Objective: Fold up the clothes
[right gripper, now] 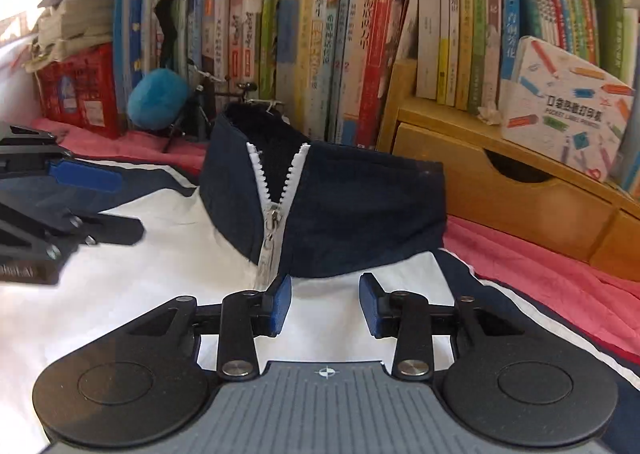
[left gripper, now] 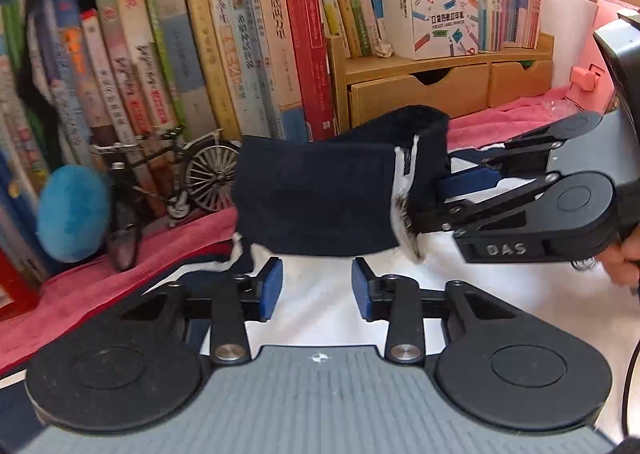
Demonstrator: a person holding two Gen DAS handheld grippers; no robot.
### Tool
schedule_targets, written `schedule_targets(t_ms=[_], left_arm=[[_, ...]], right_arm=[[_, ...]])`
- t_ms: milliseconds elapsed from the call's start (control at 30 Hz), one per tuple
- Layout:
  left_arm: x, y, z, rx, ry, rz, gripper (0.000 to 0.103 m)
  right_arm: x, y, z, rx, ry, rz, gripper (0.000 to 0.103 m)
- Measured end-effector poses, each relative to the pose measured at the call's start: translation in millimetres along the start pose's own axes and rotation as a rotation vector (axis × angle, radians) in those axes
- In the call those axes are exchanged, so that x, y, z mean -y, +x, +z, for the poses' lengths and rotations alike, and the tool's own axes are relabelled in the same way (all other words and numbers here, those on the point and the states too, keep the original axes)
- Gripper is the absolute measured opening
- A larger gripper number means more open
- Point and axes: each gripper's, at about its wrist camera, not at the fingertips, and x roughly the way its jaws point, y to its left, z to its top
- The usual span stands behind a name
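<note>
A white and navy zip-up jacket (right gripper: 160, 286) is shown spread flat on a pink cloth (right gripper: 540, 254), which covers the surface in front of a row of upright books (right gripper: 320, 53). The jacket's navy stand-up collar (right gripper: 360, 213) is seen raised above the white body, with the white zipper (right gripper: 272, 213) parted at the top and its metal pull hanging at the collar's lower edge. The left gripper (left gripper: 316, 286) is held with its blue pads (left gripper: 272, 286) set apart and nothing between them, poised over the white fabric just short of the collar. The right gripper (right gripper: 325, 304) is likewise seen spread wide and empty, its fingers placed over the white fabric just below the collar, the left pad close beside the zipper pull. In the left wrist view the right gripper enters from the right, its fingertips close against the collar's zipper edge; whether contact is made cannot be told. A wooden drawer unit (right gripper: 500, 189) stands behind the jacket at the right, bearing a label-printer box (right gripper: 568, 109). A model bicycle (left gripper: 180, 173) and a blue plush object (left gripper: 72, 217) are set against the books at the left.
</note>
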Motion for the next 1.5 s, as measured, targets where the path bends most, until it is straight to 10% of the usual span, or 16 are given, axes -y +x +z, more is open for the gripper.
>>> schedule_targets(t_ms=[333, 500, 600, 800, 1133, 1500], left_arm=[[-9, 62, 16, 0.013, -0.075, 0.14, 0.043], [6, -4, 5, 0.044, -0.053, 0.139, 0.044], [10, -88, -25, 0.137, -0.042, 0.103, 0.065], [34, -240, -105, 0.242, -0.063, 0.067, 0.081], [104, -353, -216, 0.136, -0.12, 0.07, 0.086], [152, -359, -268, 0.059, 0.034, 0.009, 0.093]], right_arm=[[30, 56, 18, 0.03, 0.095, -0.035, 0.048], [19, 32, 20, 0.032, 0.077, -0.075, 0.056], [23, -39, 5, 0.171, 0.062, -0.004, 0.074], [30, -220, -64, 0.418, -0.097, -0.057, 0.093], [-25, -382, -228, 0.289, -0.243, -0.121, 0.097], [-196, -373, -344, 0.249, -0.773, -0.005, 0.097]])
